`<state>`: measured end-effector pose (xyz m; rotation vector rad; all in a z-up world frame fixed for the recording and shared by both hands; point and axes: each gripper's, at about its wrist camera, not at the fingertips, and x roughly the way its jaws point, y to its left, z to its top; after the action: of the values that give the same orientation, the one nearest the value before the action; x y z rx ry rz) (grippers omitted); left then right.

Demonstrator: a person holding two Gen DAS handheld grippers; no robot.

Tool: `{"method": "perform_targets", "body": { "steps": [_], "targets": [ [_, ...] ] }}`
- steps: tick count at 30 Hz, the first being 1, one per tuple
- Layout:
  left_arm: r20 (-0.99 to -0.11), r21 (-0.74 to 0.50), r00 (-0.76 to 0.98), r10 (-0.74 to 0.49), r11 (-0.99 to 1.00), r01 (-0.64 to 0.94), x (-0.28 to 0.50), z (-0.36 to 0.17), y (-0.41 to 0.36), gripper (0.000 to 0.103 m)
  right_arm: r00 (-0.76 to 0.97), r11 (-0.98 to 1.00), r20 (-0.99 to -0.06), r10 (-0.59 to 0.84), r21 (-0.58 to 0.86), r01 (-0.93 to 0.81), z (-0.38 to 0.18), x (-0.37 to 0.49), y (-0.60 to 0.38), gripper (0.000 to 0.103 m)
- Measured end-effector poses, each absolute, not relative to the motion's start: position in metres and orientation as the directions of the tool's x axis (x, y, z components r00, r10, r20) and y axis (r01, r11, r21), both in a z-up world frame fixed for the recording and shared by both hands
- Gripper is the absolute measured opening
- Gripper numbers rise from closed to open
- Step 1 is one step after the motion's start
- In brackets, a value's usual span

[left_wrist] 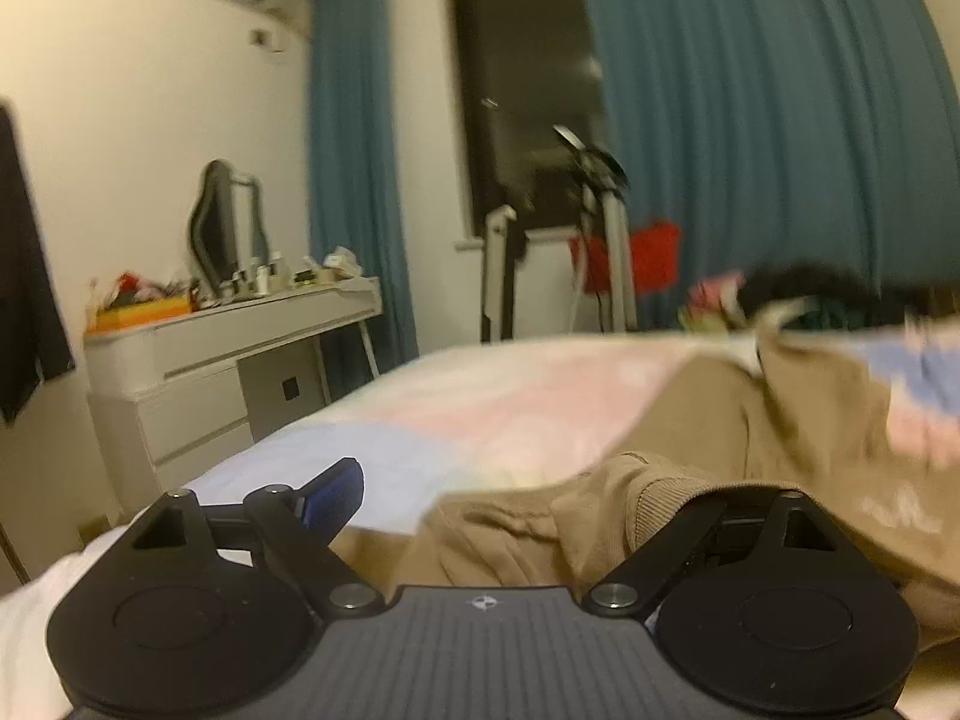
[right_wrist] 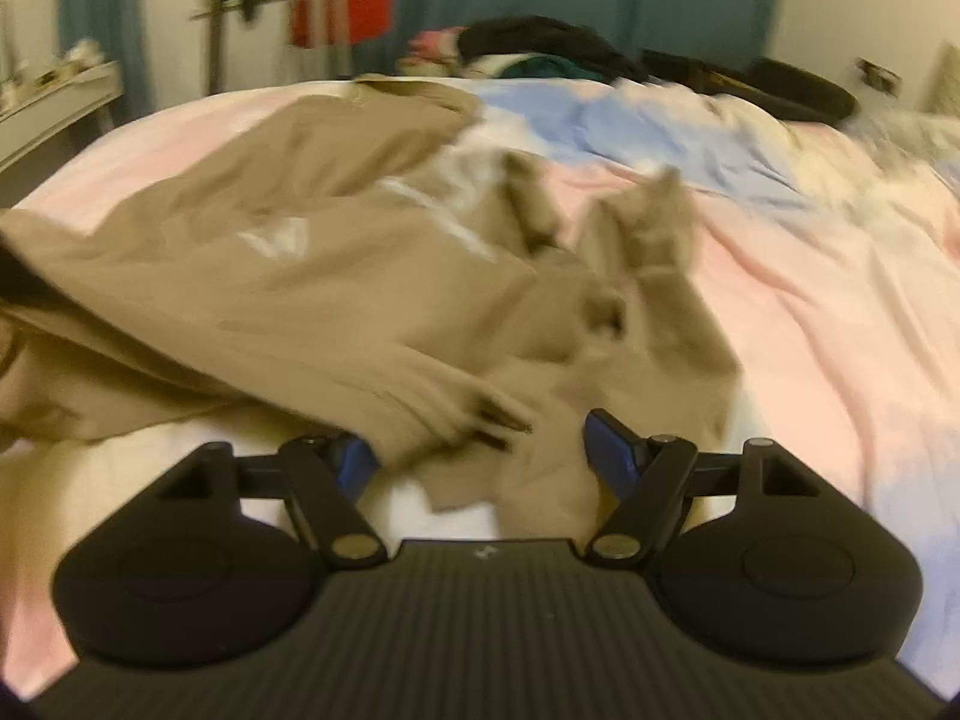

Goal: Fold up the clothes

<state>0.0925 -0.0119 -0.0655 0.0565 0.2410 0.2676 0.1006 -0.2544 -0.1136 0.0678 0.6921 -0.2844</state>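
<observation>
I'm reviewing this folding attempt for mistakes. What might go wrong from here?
The tan sweatshirt lies crumpled, so closing the open right gripper may pinch several layers. The left gripper is also open, with the ribbed cuff over one finger; it may grab only that. Blur hides details.

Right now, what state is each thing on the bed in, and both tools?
Tan sweatshirt: crumpled, unfolded, spread on the bed.
Bedcover: wrinkled.
Dark clothes pile: heaped at the far edge.
Left tool: open, cloth between its fingers.
Right tool: open, around the sweatshirt's edge.
</observation>
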Motion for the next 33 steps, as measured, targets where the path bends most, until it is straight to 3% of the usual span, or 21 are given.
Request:
{"method": "perform_targets", "body": {
  "steps": [5, 13, 17, 23, 29, 33],
  "targets": [
    [-0.175, -0.003, 0.95, 0.258, 0.965, -0.262, 0.065, -0.047, -0.009, 0.093, 0.82, 0.903, -0.46, -0.341, 0.082, 0.421, -0.085, 0.081, -0.277, 0.076],
    [-0.054, -0.107, 0.962, 0.267, 0.956, -0.272, 0.006, 0.004, 0.002, 0.093, 0.928, 0.887, -0.175, -0.329, 0.28, 0.368, -0.02, 0.033, -0.28, 0.082],
    [0.021, -0.139, 0.957, 0.288, 0.949, -0.282, -0.017, 0.049, 0.011, 0.093, 0.946, 0.898, -0.084, -0.314, 0.296, 0.325, 0.018, 0.012, -0.278, 0.082],
    [0.086, -0.172, 0.953, 0.291, 0.946, -0.273, -0.036, 0.159, 0.024, 0.093, 0.975, 0.938, 0.021, -0.22, 0.28, 0.205, 0.121, -0.008, -0.286, 0.082],
    [0.252, -0.186, 0.933, 0.257, 0.959, -0.214, -0.068, 0.293, 0.037, 0.094, 0.98, 0.957, 0.137, -0.146, 0.272, 0.104, 0.232, -0.034, -0.296, 0.082],
    [0.275, -0.234, 0.938, 0.212, 0.961, -0.149, -0.091, 0.375, 0.053, 0.096, 0.972, 0.967, 0.216, -0.09, 0.253, 0.033, 0.301, -0.066, -0.301, 0.082]
  ]
}}
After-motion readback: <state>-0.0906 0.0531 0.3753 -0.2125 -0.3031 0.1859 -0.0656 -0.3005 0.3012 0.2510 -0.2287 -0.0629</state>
